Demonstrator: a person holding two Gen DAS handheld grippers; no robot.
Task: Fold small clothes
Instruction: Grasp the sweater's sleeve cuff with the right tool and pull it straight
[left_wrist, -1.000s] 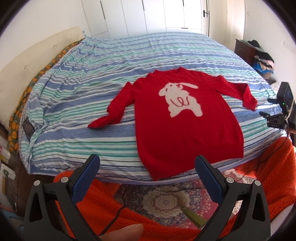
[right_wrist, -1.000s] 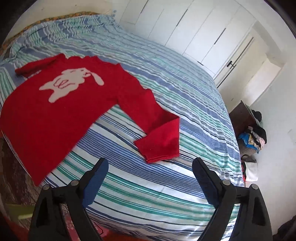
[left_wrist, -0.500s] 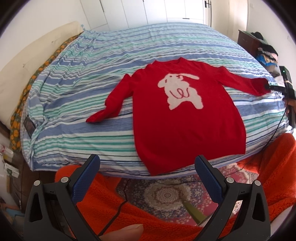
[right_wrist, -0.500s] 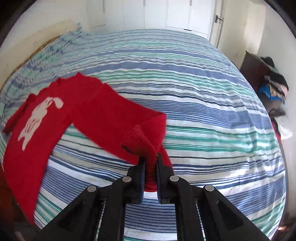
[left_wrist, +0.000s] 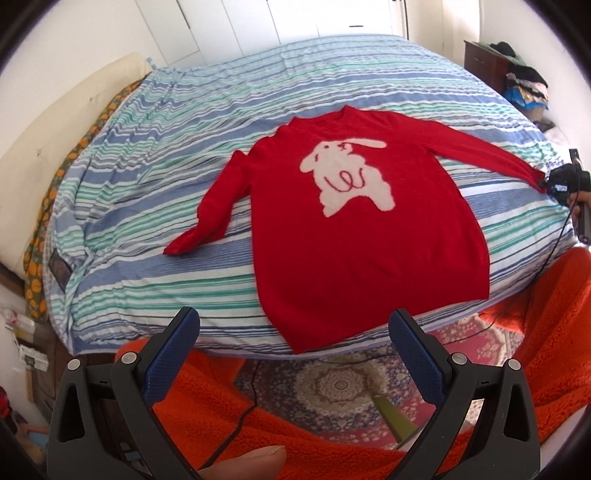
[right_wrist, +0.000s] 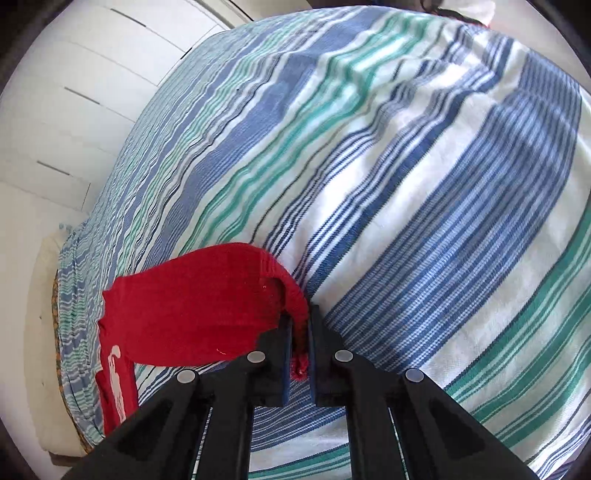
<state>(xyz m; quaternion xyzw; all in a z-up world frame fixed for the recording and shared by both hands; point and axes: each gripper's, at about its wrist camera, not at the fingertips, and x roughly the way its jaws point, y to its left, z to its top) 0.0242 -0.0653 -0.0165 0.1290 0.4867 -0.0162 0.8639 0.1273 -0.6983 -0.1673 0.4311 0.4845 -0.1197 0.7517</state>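
A red sweater (left_wrist: 354, 236) with a white rabbit on its front lies face up on the striped bed (left_wrist: 155, 155), its hem at the near edge. My right gripper (right_wrist: 300, 325) is shut on the cuff of the sweater's right sleeve (right_wrist: 192, 306) and holds that sleeve stretched out straight; it also shows at the far right of the left wrist view (left_wrist: 545, 181). My left gripper (left_wrist: 295, 354) is open and empty, held off the bed's near edge below the hem. The left sleeve (left_wrist: 210, 210) lies bent on the cover.
An orange fleece blanket (left_wrist: 546, 332) and a patterned rug (left_wrist: 332, 384) lie below the bed's near edge. A cream headboard (left_wrist: 48, 147) runs along the left. A dark cabinet with piled clothes (left_wrist: 517, 81) stands at the far right. White wardrobe doors (left_wrist: 295, 18) are behind the bed.
My right gripper went from open to shut on the right sleeve's cuff, then pulled the sleeve out straight to the right. My left gripper stayed open near the bed's edge.
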